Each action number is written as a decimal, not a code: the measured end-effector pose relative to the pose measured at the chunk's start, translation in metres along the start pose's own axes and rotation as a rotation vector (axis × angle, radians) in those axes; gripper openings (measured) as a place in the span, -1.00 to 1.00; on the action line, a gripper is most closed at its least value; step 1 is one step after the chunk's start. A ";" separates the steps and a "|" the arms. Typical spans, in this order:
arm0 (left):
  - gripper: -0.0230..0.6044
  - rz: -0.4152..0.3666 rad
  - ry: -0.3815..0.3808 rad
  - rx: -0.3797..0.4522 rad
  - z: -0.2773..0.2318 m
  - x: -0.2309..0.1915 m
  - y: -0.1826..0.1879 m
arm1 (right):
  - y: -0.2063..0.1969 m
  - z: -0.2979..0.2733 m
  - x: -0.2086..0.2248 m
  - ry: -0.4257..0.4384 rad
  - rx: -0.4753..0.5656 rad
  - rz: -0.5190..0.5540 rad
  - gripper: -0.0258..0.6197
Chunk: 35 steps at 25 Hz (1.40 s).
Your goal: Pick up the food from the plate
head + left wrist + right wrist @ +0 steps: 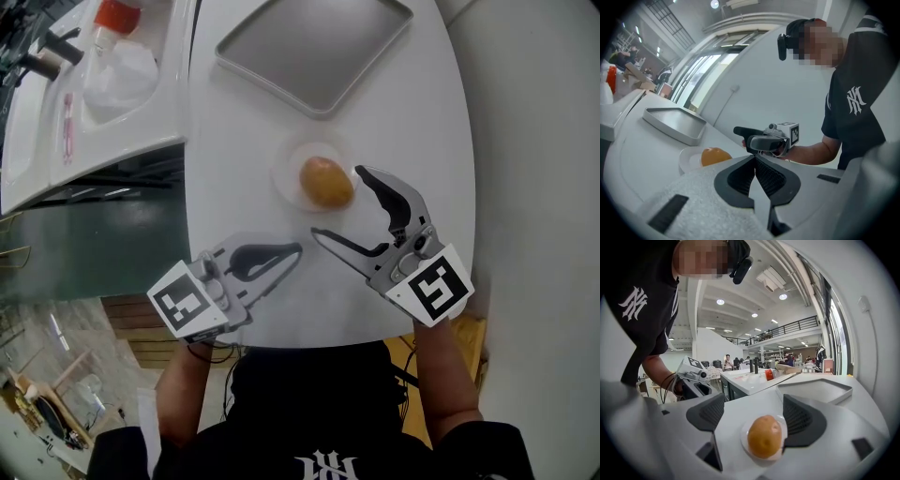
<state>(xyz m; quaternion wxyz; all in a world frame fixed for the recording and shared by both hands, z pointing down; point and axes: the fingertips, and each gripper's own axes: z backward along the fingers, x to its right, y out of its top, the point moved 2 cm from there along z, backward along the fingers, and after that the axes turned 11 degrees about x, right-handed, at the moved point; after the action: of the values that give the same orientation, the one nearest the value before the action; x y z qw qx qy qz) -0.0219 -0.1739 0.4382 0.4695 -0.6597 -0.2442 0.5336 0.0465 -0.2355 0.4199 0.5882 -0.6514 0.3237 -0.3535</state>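
Observation:
An orange-brown potato-like food (326,181) lies on a small white plate (288,171) in the middle of the white table. My right gripper (335,202) stands open just near and right of the plate, jaws spread wide, nothing between them. In the right gripper view the food (764,437) sits on the plate (746,439) ahead of the two pads, apart from both. My left gripper (298,249) rests low on the table's near left, jaws shut and empty; its view shows the food (715,155) beyond the closed tips.
A grey rectangular tray (314,45) lies at the far side of the table. A white counter (94,84) at the left carries a red-capped bottle (114,17) and a plastic bag. The table's near edge (309,345) runs just below both grippers.

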 end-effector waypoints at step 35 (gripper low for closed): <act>-0.91 0.057 -0.022 0.009 -0.012 -0.010 -0.011 | -0.090 -0.029 0.033 -0.029 -0.269 -0.007 0.20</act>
<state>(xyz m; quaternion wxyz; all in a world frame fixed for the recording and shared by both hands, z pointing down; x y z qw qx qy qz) -0.0119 -0.1815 0.4519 0.4544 -0.6584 -0.2282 0.5549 0.0405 -0.2702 0.5140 0.4988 -0.7306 0.3575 -0.2995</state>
